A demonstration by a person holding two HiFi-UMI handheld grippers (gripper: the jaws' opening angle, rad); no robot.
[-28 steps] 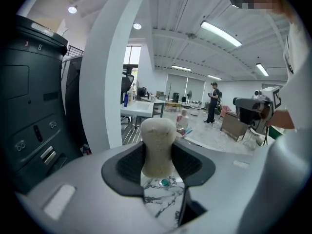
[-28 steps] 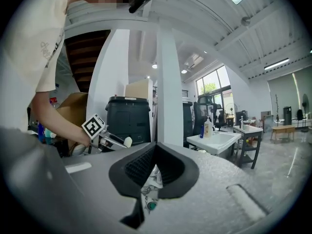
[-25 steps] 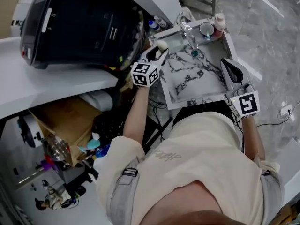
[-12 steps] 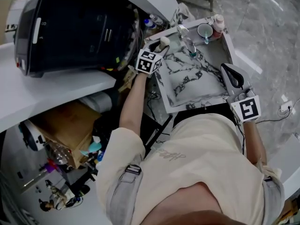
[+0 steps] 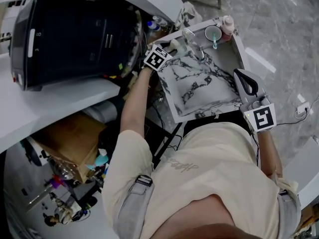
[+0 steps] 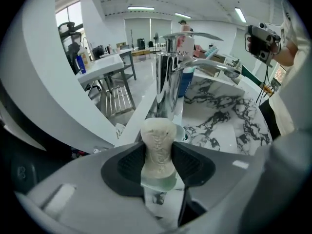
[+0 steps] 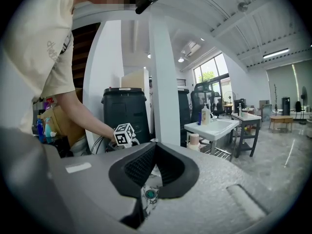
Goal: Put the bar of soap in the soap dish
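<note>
Soap bar (image 6: 158,145), pale and embossed, is pinched in the left hand-held gripper (image 6: 159,159); right hand-held gripper (image 7: 155,149) closed

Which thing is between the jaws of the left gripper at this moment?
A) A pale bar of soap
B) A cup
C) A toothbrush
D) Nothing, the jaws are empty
A: in the left gripper view, the pale bar of soap stands clamped between the two dark pads of the left gripper, just in front of the chrome faucet.
</note>
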